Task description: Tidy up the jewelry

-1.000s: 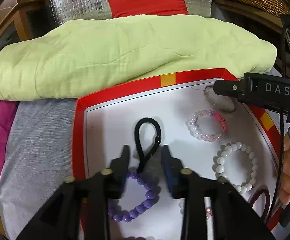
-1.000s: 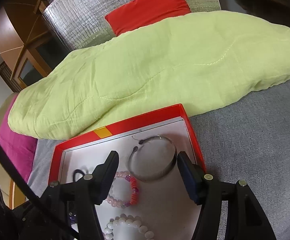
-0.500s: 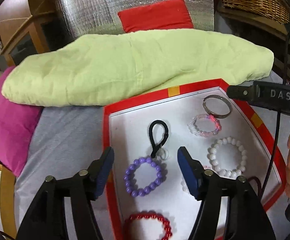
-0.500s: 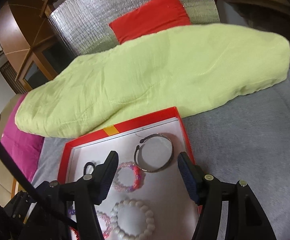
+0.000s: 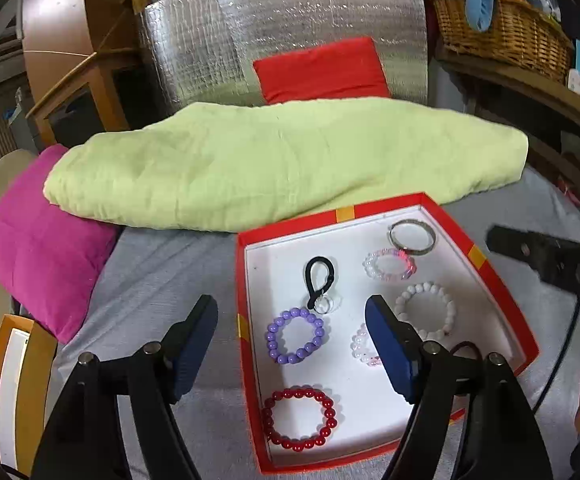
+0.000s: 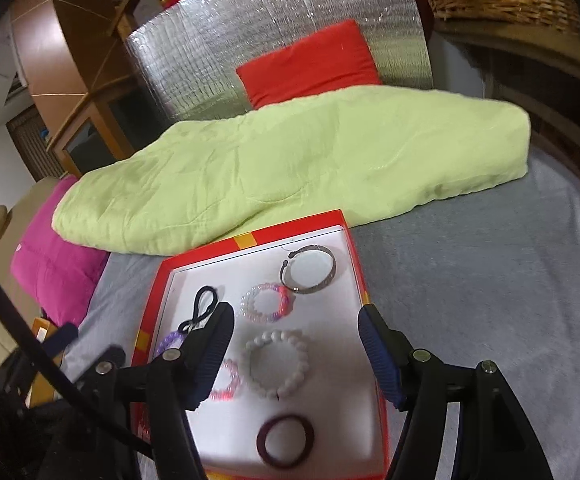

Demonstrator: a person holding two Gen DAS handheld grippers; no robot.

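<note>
Glossy round beads on the purple bracelet point(image 5: 294, 336) and red bracelet point(image 5: 298, 419), a dull metal bangle point(image 6: 309, 269), a smooth matt white floor in the red card tray point(image 5: 486, 268), all on grey woven cloth point(image 6: 470, 280), with a crinkly soft green quilt point(image 5: 281, 164) and shiny quilted foil point(image 5: 290, 32).

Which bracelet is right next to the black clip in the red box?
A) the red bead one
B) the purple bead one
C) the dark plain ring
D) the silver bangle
B: the purple bead bracelet lies just below the black clip in the red box; the others sit farther off.
</note>
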